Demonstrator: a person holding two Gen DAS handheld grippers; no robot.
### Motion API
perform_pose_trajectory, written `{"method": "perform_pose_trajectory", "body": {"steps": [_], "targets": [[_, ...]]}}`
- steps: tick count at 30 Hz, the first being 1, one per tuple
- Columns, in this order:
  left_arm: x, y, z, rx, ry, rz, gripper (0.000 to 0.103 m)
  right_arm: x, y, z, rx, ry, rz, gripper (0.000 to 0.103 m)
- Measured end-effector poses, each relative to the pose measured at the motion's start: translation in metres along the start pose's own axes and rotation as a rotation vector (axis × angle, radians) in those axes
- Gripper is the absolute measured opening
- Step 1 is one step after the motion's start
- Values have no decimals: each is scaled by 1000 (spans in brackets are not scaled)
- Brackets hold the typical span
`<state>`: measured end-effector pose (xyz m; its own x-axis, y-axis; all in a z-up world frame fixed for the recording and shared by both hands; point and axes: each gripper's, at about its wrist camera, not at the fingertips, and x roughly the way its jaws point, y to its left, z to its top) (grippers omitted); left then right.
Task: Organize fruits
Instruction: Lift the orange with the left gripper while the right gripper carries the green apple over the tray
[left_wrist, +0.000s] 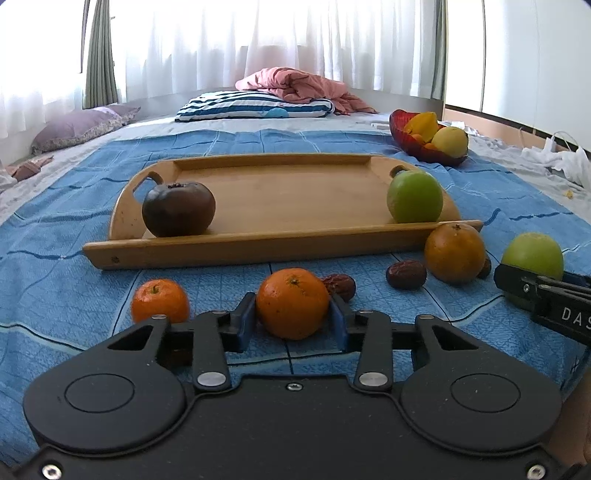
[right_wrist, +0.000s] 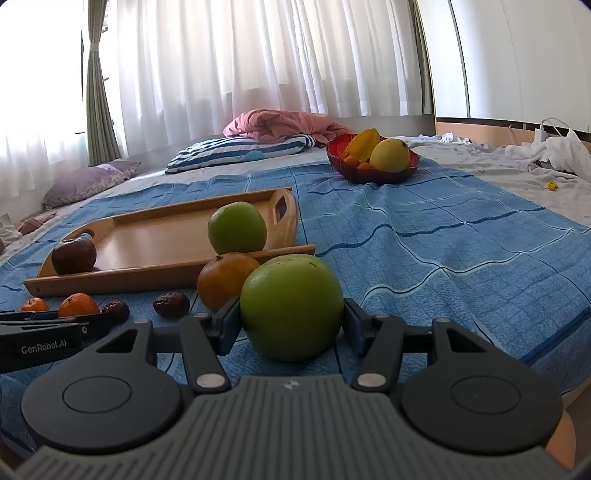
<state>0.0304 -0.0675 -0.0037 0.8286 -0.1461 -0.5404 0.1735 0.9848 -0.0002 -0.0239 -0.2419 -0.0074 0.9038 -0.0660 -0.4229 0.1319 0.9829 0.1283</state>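
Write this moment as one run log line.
left hand-held gripper: shut on round orange tangerine | right hand-held gripper: shut on round green apple

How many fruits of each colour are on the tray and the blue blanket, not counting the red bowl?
Green: 2, one on the tray, one between the right gripper's fingers
Orange: 3, small, middle, big
Dark brown: 1
Small wrinkled dark red: 2; a third may hide behind the big orange
Total: 8
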Motion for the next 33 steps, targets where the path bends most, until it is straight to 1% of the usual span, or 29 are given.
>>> {"method": "perform_pose_trajectory", "body": {"steps": [3, 7, 10, 13, 16, 18, 21, 26, 30, 33], "targets": [[-3, 1, 4, 7, 8, -16, 38, -2, 1, 3, -5, -8, 2, 60], [-12, 4, 17, 21, -19, -19, 38, -3, 4, 11, -17, -29, 6, 60], [-17, 8, 32, 23, -41, -13, 38, -4, 5, 21, -16, -48, 18, 60], [-18, 17, 46, 5, -44, -17, 38, -2, 8, 33, -26, -64, 31, 60], [-19, 25, 59, 6, -62, 6, 38, 0, 11, 46, -38, -79, 42, 60], [-19, 32, 68, -4, -66, 6, 38, 4, 13, 56, -40, -80, 50, 60], [-16, 47, 84, -42, -65, 1, 38, 12, 16, 71, -38, -68, 73, 60], [-11, 65, 109, -41, -71, 21, 38, 29, 22, 96, -44, -33, 108, 60], [3, 84, 130, -83, -30, -2, 38, 47, 28, 117, -34, 1, 132, 60], [16, 95, 143, -96, 10, -8, 38, 64, 32, 132, -24, 44, 147, 60]]}}
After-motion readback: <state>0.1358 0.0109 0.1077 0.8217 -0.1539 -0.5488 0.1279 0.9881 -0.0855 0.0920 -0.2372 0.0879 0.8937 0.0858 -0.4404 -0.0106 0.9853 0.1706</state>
